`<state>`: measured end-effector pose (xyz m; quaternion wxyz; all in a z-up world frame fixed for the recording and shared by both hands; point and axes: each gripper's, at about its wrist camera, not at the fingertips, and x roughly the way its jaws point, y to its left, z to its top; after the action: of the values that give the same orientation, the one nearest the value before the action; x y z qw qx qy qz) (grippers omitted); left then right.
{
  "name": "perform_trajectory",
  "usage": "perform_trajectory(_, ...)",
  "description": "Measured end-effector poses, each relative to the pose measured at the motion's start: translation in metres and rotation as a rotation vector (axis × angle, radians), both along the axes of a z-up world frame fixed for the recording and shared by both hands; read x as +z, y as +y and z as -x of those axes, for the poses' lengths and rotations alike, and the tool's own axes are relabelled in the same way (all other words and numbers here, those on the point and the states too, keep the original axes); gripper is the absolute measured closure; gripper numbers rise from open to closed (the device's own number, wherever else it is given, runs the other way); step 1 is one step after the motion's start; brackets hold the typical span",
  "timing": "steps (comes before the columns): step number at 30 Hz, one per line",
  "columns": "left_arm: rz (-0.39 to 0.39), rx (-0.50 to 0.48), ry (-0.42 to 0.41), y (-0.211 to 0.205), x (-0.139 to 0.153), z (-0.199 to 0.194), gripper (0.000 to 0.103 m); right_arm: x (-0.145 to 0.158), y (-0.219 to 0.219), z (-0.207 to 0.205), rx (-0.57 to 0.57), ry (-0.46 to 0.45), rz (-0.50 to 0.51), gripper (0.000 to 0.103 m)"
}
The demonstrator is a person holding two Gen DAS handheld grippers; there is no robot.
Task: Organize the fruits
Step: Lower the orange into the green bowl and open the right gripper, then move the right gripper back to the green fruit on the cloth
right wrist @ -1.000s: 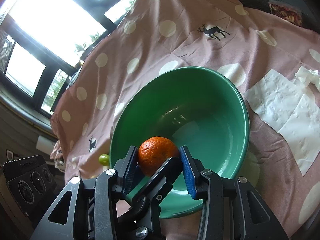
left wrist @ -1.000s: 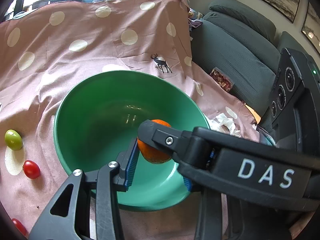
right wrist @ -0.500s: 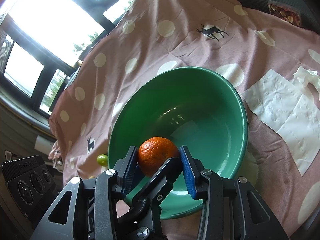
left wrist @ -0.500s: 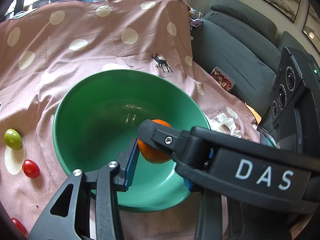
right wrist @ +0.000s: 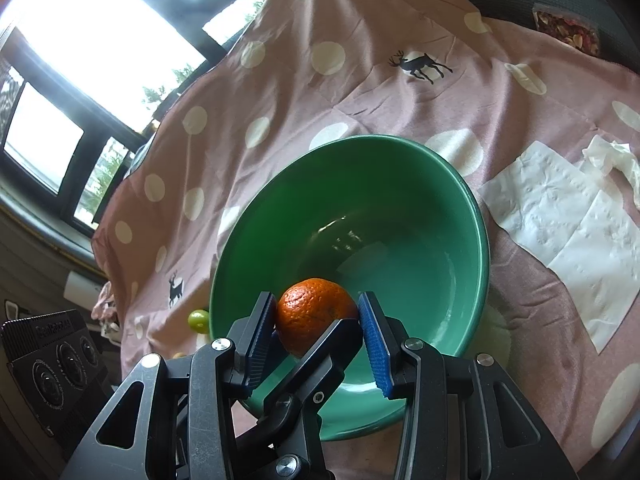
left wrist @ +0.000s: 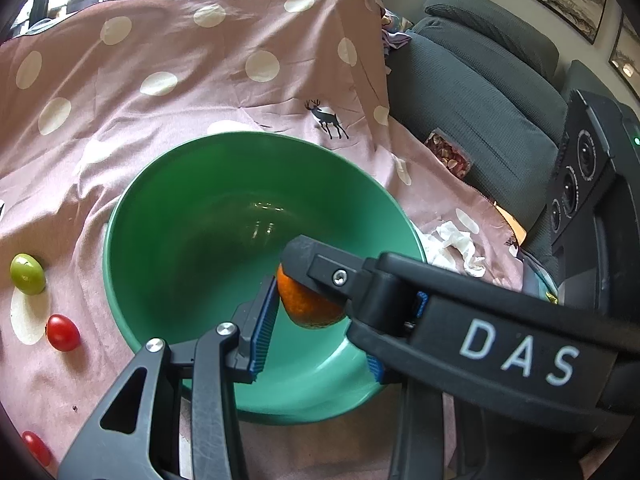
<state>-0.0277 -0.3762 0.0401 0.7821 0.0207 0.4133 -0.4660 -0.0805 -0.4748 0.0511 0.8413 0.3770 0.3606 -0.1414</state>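
Note:
An orange (right wrist: 314,310) hangs over the near side of a green bowl (right wrist: 460,184). My right gripper (right wrist: 316,308) is shut on it, a blue pad pressed to each side. My left gripper (left wrist: 310,304) meets the same orange (left wrist: 304,308) from the other side. Its left pad touches the fruit; its right pad is mostly hidden behind the right gripper's finger (left wrist: 340,276), which crosses the left wrist view. One black finger (right wrist: 324,348) of the left gripper lies across the front of the orange. The bowl (left wrist: 160,176) holds nothing else.
On the pink spotted cloth (left wrist: 180,92) left of the bowl lie a green fruit (left wrist: 27,274) and two red tomatoes (left wrist: 63,332). White tissues (right wrist: 568,232) lie right of the bowl. A grey sofa (left wrist: 480,100) with a snack packet (left wrist: 448,156) stands behind.

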Motion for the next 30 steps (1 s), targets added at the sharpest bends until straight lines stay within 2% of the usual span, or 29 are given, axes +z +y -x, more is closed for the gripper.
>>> perform_trajectory(7,-0.005,0.018,-0.029,0.008,0.010,0.006,0.062,0.004,-0.001,0.004,-0.022,-0.015,0.017,0.058)
perform_trajectory(10,0.012,0.044,-0.032,0.020,0.018,0.007,0.054,0.011,0.001,0.005,-0.023,-0.045,0.043,0.058)
perform_trajectory(13,0.033,0.080,-0.042,0.041,0.030,0.007,0.041,0.019,0.006,0.005,-0.026,-0.075,0.072,0.059)
perform_trajectory(17,0.029,0.189,-0.075,0.080,0.044,0.004,0.027,0.028,0.014,0.002,-0.020,-0.095,0.114,0.058)
perform_trajectory(19,0.021,0.244,-0.078,0.105,0.047,0.000,0.026,0.031,0.020,-0.001,-0.007,-0.107,0.131,0.046)
perform_trajectory(20,0.015,0.272,-0.076,0.117,0.048,-0.003,0.026,0.032,0.023,-0.003,-0.002,-0.116,0.141,0.043)
perform_trajectory(25,0.020,0.471,-0.075,0.186,0.042,-0.015,0.025,0.040,0.043,-0.014,0.048,-0.139,0.192,0.040)
perform_trajectory(27,0.036,0.555,-0.044,0.210,0.032,-0.023,0.023,0.041,0.053,-0.019,0.071,-0.139,0.216,0.040)
perform_trajectory(30,0.044,0.621,0.043,0.234,0.017,-0.038,0.023,0.040,0.071,-0.030,0.124,-0.130,0.241,0.039)
